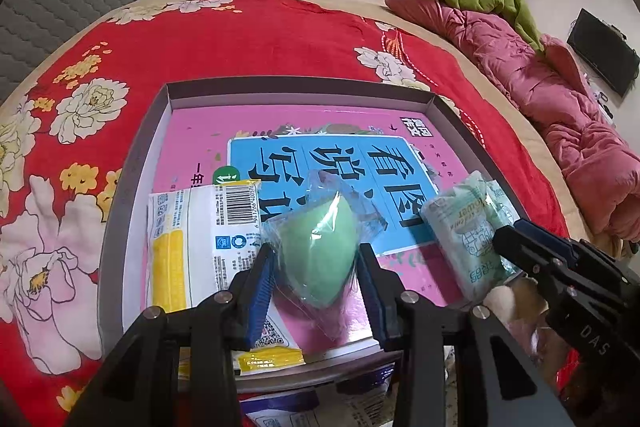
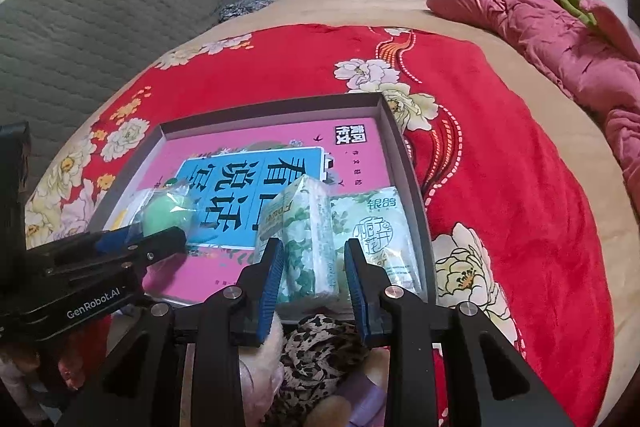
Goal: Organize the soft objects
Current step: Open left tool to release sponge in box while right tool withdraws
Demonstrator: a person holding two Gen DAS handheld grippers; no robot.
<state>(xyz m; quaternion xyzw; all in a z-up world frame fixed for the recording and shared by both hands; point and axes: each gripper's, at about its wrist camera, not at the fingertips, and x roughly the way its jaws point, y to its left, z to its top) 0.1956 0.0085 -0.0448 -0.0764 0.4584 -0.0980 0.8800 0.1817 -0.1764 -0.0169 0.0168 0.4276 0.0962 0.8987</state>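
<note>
From my left camera, my left hand-held gripper [image 1: 318,279] squeezes a green sponge [image 1: 320,247] in clear wrap over the near edge of the gray box [image 1: 132,163] on the bed [image 1: 240,39]. From my right camera, my right hand-held gripper [image 2: 314,279] pinches a tissue pack [image 2: 308,239] over the box's near right corner.

left gripper [image 1: 316,259] gripping, right gripper [image 2: 314,269] seemingly gripping

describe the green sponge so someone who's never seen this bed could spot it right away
On the red floral bedspread lies a shallow grey box holding a pink book. Near its front edge, the green sponge sits between the left gripper jaws. It alone is a plain mint teardrop in clear wrap; its neighbours are printed packets.
</note>
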